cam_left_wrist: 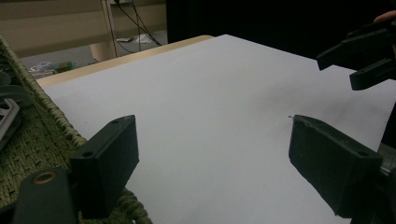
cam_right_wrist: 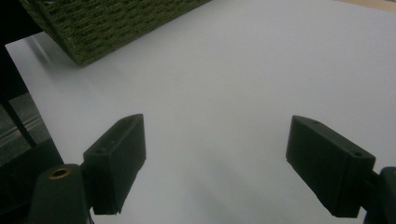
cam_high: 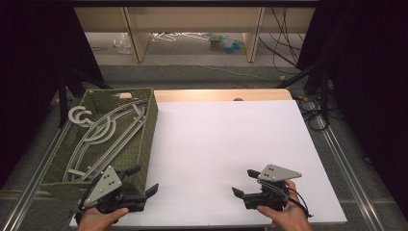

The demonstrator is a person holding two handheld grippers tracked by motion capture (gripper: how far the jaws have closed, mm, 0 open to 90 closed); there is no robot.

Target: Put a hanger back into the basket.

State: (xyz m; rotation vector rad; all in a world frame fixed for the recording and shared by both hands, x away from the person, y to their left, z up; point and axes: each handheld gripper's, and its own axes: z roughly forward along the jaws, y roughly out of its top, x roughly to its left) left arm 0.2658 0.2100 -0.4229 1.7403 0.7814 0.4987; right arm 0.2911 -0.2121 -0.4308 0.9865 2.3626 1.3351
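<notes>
Currently noted: left tongs [cam_high: 143,182] held at the near left of the bench [cam_high: 226,144], jaws spread wide, nothing between them, hovering just beside the near right corner of the basket [cam_high: 148,139]. Right tongs [cam_high: 244,183] held at the near right, jaws likewise parted and empty, pointing left toward the other tongs, well apart from them. Both gripped by hands entering from the near edge. Woven green basket standing on the left side of the bench, long axis running near to far. Inside it, grey clothes hangers [cam_high: 103,134] lying flat in a loose stack, hooks toward the far left. White bench top between the tongs bare.
</notes>
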